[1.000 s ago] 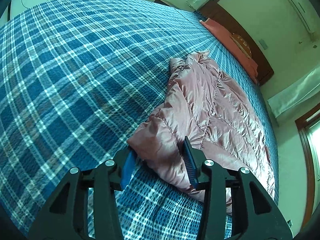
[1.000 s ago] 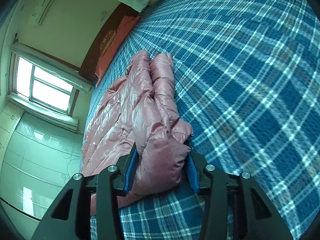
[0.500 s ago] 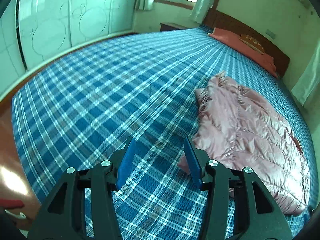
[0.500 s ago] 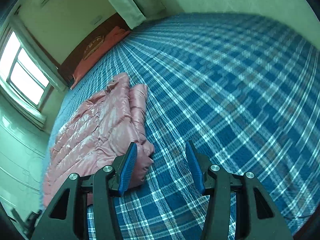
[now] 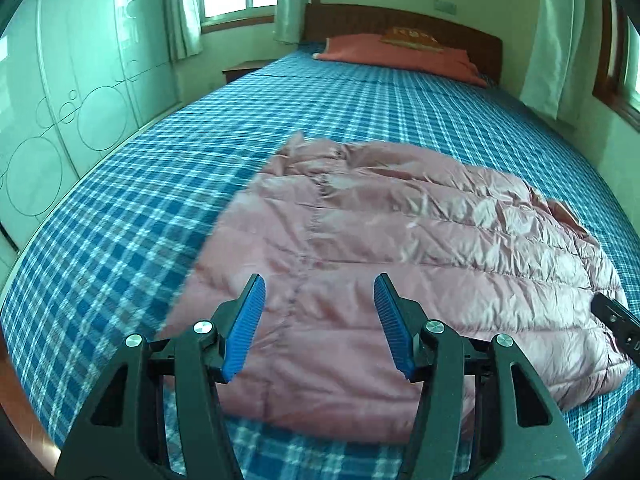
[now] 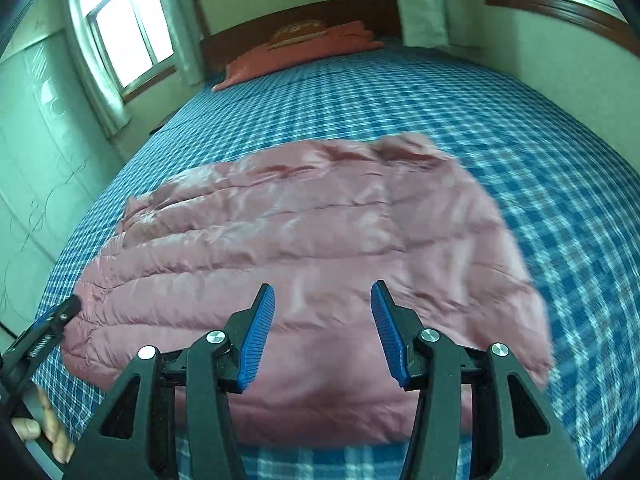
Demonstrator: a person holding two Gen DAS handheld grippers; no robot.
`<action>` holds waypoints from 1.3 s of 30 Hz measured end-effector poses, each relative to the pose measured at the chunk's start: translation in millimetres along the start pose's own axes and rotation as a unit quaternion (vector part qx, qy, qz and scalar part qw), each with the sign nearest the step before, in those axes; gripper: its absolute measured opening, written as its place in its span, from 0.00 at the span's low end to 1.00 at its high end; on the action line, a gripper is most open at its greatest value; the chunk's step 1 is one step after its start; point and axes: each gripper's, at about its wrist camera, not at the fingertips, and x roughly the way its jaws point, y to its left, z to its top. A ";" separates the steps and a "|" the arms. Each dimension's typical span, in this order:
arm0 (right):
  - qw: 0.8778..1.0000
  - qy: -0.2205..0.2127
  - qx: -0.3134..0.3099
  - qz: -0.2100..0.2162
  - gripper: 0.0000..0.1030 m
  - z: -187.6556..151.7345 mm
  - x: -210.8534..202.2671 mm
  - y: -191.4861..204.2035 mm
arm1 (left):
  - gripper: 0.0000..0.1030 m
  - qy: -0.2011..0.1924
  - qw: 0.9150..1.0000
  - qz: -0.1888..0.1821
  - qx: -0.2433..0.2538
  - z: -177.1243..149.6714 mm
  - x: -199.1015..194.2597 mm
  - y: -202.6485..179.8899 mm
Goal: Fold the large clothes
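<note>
While both grippers hang above the near edge of the bed, the left gripper (image 5: 319,320) has its blue-padded fingers (image 5: 245,326) spread wide with nothing between them, and the right gripper (image 6: 322,330) likewise stands wide, its ribbed blue pads (image 6: 257,336) holding nothing. Directly under and just beyond both pairs of fingertips lies the pink quilted jacket (image 5: 400,248), folded into a broad, roughly rectangular bundle with glossy fabric, stitched channels running crosswise and a vertical seam just past the left fingers. Its near hem sits a little short of the bed's front edge, leaving a thin strip of blue plaid bedspread (image 5: 132,208) showing below the fingers. In the right wrist view the same jacket (image 6: 304,240) fills the space ahead of the fingers, its right-hand border blurred, its far edge puckered into small folds. To the left of the left fingers the bedspread is bare and wide as far as the bed's side edge, beyond which stand pale wardrobe doors (image 5: 60,120) with circle patterns. To the right of the right fingers another wide stretch of plaid runs to the far side of the bed. Past the jacket's far edge the plaid continues well beyond to an orange-red pillow (image 5: 396,56) against a dark wooden headboard (image 5: 400,20), with curtained windows (image 6: 124,36) behind. A dark part of the other tool shows at the outer edge of each view.
</note>
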 end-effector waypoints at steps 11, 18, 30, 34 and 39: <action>0.995 0.058 -0.073 -0.045 0.49 -12.9 80.9 40.5 | 0.55 0.045 0.995 0.050 0.067 -11.6 72.1 -48.1; 0.994 0.060 -0.072 -0.048 0.49 -17.1 89.3 37.2 | 0.54 0.058 0.995 0.052 0.069 -15.4 87.6 -46.1; 0.998 0.018 -0.053 -0.038 0.49 51.7 68.8 41.7 | 0.43 0.010 0.996 0.046 0.072 48.1 70.6 -56.7; 0.997 0.034 -0.053 -0.036 0.49 58.7 94.9 42.3 | 0.46 0.034 0.996 0.051 0.061 54.4 99.0 -57.2; 0.995 0.063 -0.056 -0.049 0.49 45.4 133.3 37.3 | 0.51 0.054 0.994 0.065 0.075 43.7 128.2 -62.9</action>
